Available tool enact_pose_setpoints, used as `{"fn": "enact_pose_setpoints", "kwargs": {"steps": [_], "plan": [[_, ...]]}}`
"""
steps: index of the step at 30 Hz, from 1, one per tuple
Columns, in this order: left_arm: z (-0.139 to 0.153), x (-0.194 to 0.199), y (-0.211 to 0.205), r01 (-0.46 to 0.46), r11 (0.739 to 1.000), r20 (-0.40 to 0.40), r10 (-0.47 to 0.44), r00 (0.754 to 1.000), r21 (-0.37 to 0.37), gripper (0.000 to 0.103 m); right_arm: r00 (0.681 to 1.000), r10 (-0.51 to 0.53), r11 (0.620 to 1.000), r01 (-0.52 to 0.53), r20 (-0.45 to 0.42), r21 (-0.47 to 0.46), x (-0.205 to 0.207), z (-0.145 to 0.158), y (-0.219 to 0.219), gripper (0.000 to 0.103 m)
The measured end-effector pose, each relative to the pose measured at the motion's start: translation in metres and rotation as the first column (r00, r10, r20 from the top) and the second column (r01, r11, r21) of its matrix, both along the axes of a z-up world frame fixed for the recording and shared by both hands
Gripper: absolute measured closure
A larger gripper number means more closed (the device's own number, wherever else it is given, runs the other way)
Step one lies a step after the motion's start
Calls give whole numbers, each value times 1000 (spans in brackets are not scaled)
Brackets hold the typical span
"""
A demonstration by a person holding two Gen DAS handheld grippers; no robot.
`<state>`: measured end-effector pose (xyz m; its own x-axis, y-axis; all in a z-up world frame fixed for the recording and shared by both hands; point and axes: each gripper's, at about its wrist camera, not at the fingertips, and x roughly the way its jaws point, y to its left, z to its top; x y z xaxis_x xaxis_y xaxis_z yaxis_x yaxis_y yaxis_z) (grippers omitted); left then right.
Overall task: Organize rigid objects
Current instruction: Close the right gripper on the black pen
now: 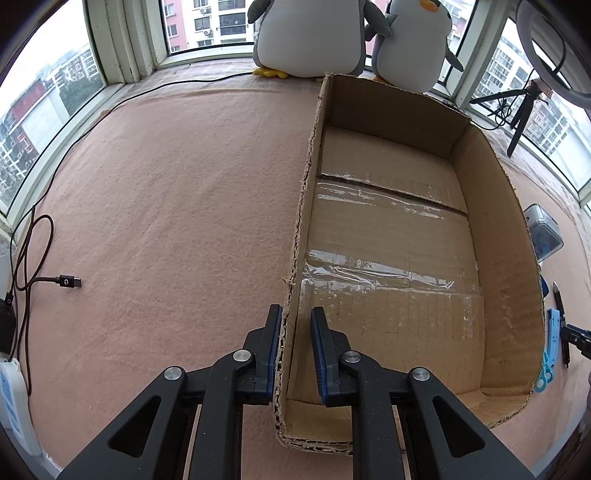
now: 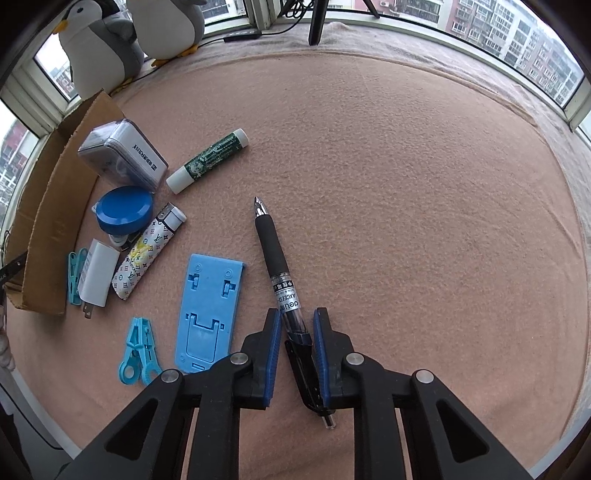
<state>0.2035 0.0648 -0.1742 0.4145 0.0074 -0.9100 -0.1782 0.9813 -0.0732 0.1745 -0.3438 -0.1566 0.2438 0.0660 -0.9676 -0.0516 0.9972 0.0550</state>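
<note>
My left gripper point(image 1: 295, 312) straddles the near end of the cardboard box's left wall point(image 1: 306, 177) and is shut on it; the box floor is bare. My right gripper point(image 2: 297, 314) points down and is shut on the rear half of a black pen point(image 2: 271, 251), whose tip points away across the pink cloth. To the pen's left lie a blue phone stand point(image 2: 208, 314), a patterned lighter point(image 2: 147, 251), a green-and-white stick point(image 2: 207, 160), a blue round case point(image 2: 123, 212), a white charger point(image 2: 96, 275), teal clips point(image 2: 138, 350) and a clear case point(image 2: 123, 157). All of them are outside the box point(image 2: 51, 206).
Two plush penguins point(image 1: 306, 33) stand on the sill behind the box. A black USB cable point(image 1: 66, 282) and a white power strip point(image 1: 14, 402) lie at the far left. A tripod point(image 1: 521, 110) stands at the back right. Windows ring the cloth surface.
</note>
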Motion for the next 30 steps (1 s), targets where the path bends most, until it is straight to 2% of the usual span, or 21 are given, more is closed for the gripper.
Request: {"fn": "enact_pose_setpoints", "kwargs": {"steps": [3, 10, 19, 21, 30], "plan": [[0, -1, 0, 5, 1000, 2, -5, 1000, -4, 87, 1000, -3, 1000, 3, -13, 25, -5, 1, -1, 88], [0, -1, 0, 13, 1000, 3, -13, 1000, -3, 87, 1000, 18, 1000, -18, -16, -4, -5, 0, 3, 88], [-1, -1, -1, 23, 1000, 6, -23, 1000, 2, 87, 995, 96, 992, -98, -23, -80, 8, -1, 22, 88], [0, -1, -1, 24, 1000, 6, -24, 1000, 2, 87, 995, 96, 992, -98, -23, -77, 9, -2, 23, 92], [0, -1, -2, 26, 1000, 8, -26, 1000, 0, 87, 1000, 22, 1000, -22, 11, -17, 0, 7, 12, 93]]}}
